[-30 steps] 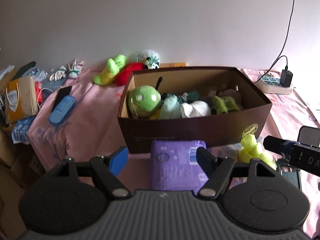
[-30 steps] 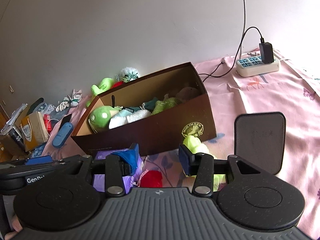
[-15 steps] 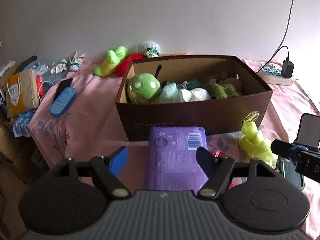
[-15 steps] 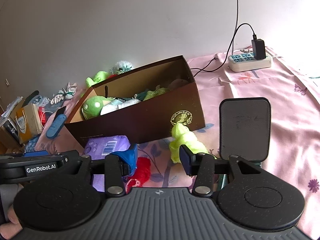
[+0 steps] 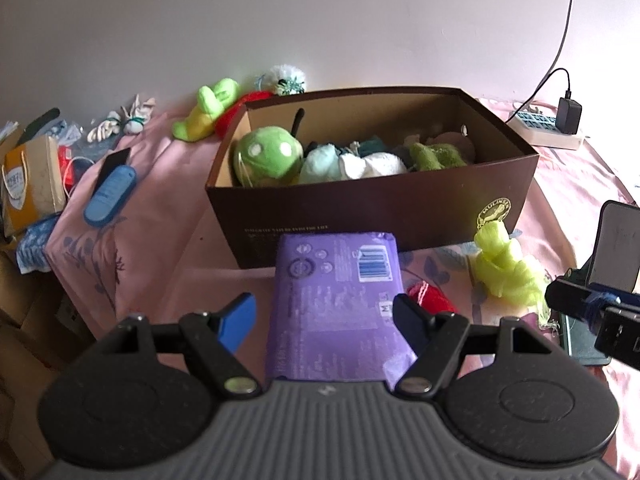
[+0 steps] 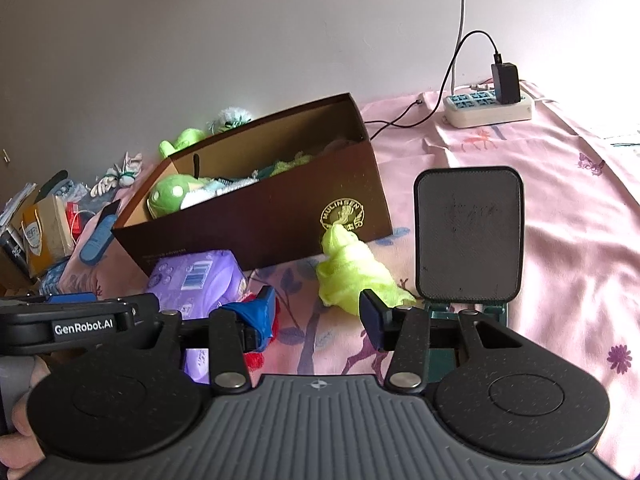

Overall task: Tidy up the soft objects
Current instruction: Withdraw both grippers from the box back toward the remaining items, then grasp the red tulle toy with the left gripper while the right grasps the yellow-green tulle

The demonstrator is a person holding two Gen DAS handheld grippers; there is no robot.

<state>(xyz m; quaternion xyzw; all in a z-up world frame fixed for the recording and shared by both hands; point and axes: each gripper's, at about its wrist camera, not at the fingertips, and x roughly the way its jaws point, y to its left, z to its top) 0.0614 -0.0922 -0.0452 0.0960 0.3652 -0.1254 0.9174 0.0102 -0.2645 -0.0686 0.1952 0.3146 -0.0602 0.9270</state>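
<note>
A purple soft pack (image 5: 336, 304) lies on the pink bedsheet in front of the brown box (image 5: 372, 208). My left gripper (image 5: 324, 320) is open around the pack. Its blue left pad (image 5: 240, 320) stands clear of the pack, and the right finger is at the pack's edge. The box holds a green plush (image 5: 268, 156) and several other soft toys. My right gripper (image 6: 316, 312) is open over bare sheet. A yellow-green soft bundle (image 6: 356, 272) lies just beyond its right finger, and a red yarn piece (image 6: 256, 356) lies under its left finger.
A black phone stand (image 6: 468, 232) rises right of the bundle. A power strip (image 6: 488, 106) with cables sits at the far right. Green (image 5: 208, 112) and red plush toys lie behind the box. A blue case (image 5: 110, 196) and a paper bag (image 5: 32, 180) sit by the bed's left edge.
Box and pack have drifted upward in both views. More of the purple pack now shows between the left fingers, and the yellow-green bundle shows more fully in the right view.
</note>
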